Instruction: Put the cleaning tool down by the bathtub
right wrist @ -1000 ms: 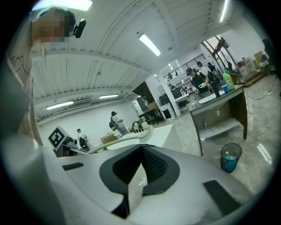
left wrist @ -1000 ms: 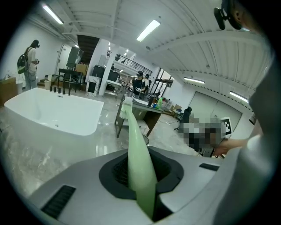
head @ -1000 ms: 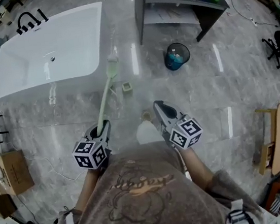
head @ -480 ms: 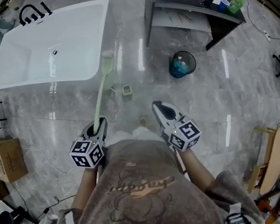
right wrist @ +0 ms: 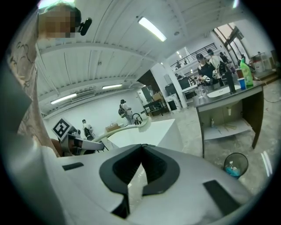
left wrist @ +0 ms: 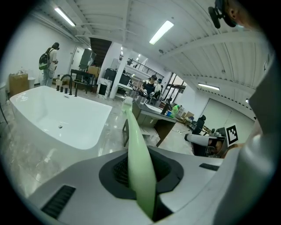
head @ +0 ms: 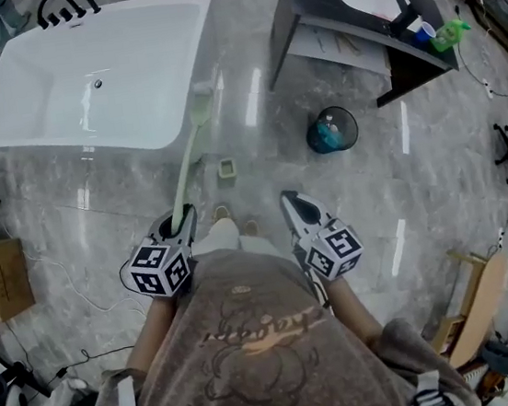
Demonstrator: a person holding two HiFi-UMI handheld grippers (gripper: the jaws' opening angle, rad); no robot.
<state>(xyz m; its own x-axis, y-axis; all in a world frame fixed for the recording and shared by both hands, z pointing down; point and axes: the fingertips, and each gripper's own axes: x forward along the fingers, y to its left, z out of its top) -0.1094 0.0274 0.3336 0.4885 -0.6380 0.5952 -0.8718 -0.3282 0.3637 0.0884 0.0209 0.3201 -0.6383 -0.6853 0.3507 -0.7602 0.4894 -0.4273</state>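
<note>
Head view: the one bathtub [head: 143,63] is closer than before; left hand-held gripper [head: 180,218] clamps the single green brush [head: 189,162], right hand-held gripper [head: 289,200] closed, empty

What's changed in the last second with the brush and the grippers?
The person has carried the long pale-green cleaning brush forward; its head now hangs just past the near corner of the white bathtub. Unchanged: left gripper clamped on it, right gripper shut and empty.
</note>
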